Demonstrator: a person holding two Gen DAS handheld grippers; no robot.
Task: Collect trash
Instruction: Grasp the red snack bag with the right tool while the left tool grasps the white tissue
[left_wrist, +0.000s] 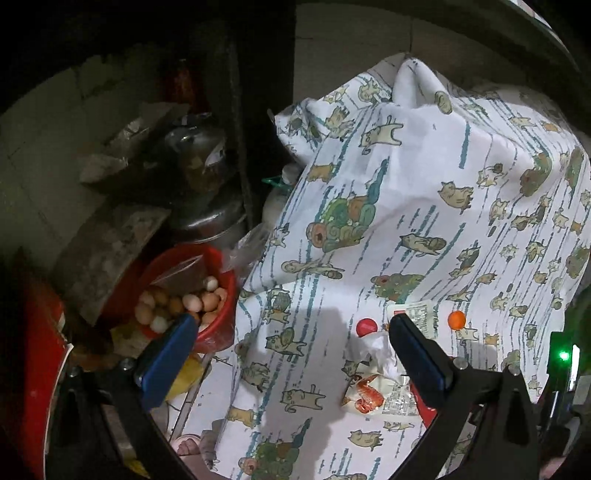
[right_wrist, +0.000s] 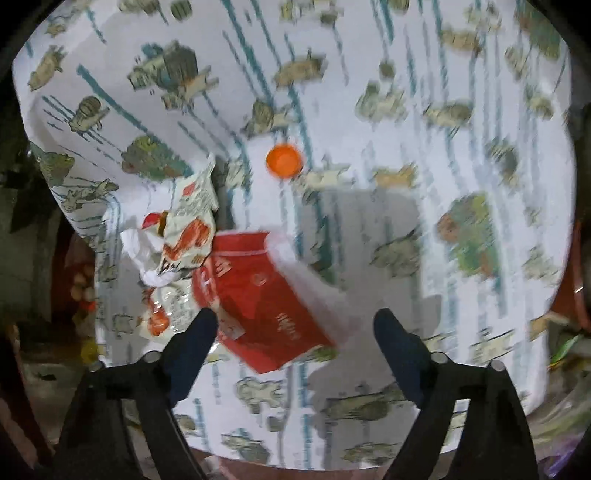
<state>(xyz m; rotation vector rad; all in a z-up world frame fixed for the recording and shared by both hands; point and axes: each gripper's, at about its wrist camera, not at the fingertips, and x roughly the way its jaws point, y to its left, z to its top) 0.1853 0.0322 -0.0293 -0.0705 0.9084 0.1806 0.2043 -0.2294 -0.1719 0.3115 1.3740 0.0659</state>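
Trash lay scattered on a table draped in a cartoon-print cloth. The right gripper pointed steeply down over it with its jaws spread wide and nothing pressed between the pads. A red carton sat just ahead of the gap, nearer the left-hand finger, whose tip overlapped the carton's lower edge in that view; whether they touched could not be told. Beyond that finger and to its left lay a crumpled snack wrapper printed with red shrimp, with a wad of white paper beside it. An orange bottle cap rested farther ahead, well apart from the carton.

The left gripper also stood open, empty, near the table's edge. Its right-hand finger overlapped the same wrapper in the picture, and a red cap lay between the fingers, close to that one. The orange cap sat just past that finger on its outer side. Behind the left-hand finger, off the table, a red bowl held eggs.
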